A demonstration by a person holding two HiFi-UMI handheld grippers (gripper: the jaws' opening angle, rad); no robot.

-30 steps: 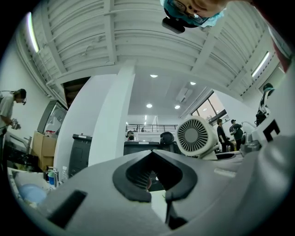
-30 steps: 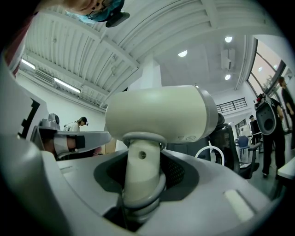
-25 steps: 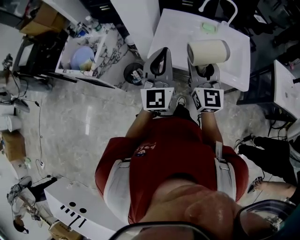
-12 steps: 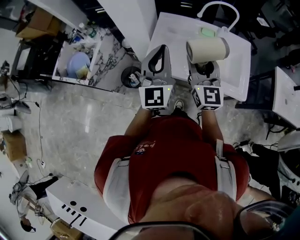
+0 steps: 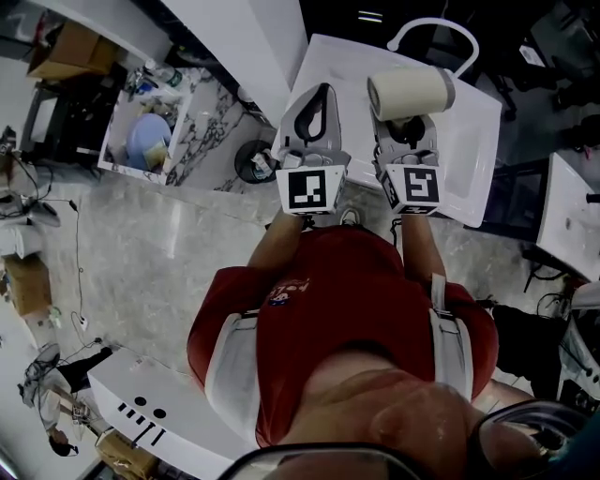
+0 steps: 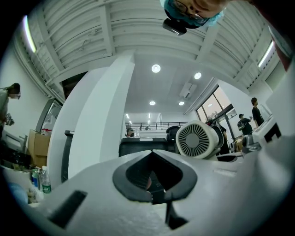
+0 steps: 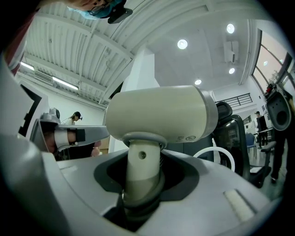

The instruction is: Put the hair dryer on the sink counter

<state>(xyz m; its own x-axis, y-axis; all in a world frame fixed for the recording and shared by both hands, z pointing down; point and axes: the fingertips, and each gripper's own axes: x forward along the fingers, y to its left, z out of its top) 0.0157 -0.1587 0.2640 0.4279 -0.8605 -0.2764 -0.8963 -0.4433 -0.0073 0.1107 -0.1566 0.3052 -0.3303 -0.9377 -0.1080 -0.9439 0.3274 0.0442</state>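
A cream hair dryer (image 5: 410, 94) with a grey rear end is held by its handle in my right gripper (image 5: 409, 129), barrel lying crosswise above the jaws. The right gripper view shows the handle (image 7: 143, 168) clamped between the jaws and the barrel (image 7: 159, 113) above. The dryer hangs over the white sink counter (image 5: 473, 131), in front of its curved faucet (image 5: 433, 22). My left gripper (image 5: 318, 91) is beside it on the left, tips together and empty, over the counter's left edge. From the left gripper (image 6: 151, 154) view, the dryer's grille (image 6: 196, 139) shows at right.
A white column (image 5: 248, 37) stands left of the counter. Further left is a marble-topped stand (image 5: 197, 141) with a blue bowl (image 5: 148, 141) and bottles, and a small round bin (image 5: 253, 161) on the floor. Another white basin (image 5: 572, 216) is at the right.
Both grippers have moved forward together, bringing the hair dryer further over the sink counter. The grip on the handle is unchanged.
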